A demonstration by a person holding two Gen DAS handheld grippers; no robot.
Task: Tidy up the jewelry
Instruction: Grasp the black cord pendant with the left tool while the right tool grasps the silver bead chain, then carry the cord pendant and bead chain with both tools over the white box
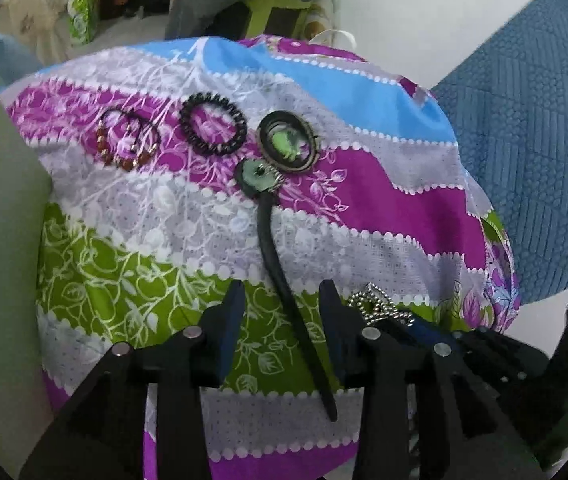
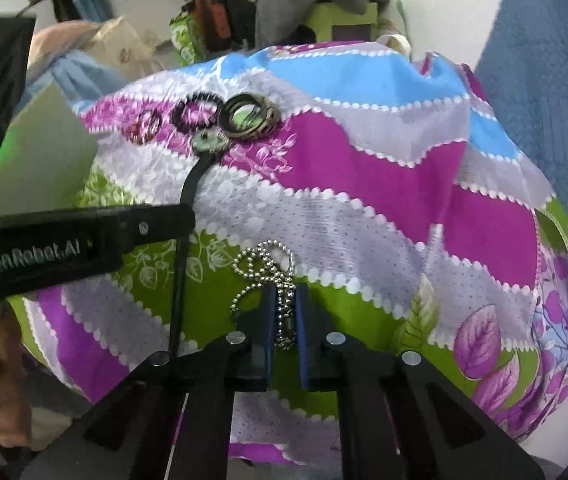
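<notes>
On patterned cloth [image 1: 383, 200] near front edge | right tool [image 2: 284, 312] pinching ball chain [image 2: 264, 264] | left tool [image 1: 284, 320] parted astride black cord [image 1: 284, 280]

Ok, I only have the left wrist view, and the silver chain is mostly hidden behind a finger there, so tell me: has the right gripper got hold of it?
Observer: Yes, the right gripper is shut on the ball chain, with a bunched length pinched between its pads.
Operator: Is the rest tangled with the black cord?
Observer: No. Its loose loops lie on the green band of the cloth, apart from the black cord and to its right.
</notes>
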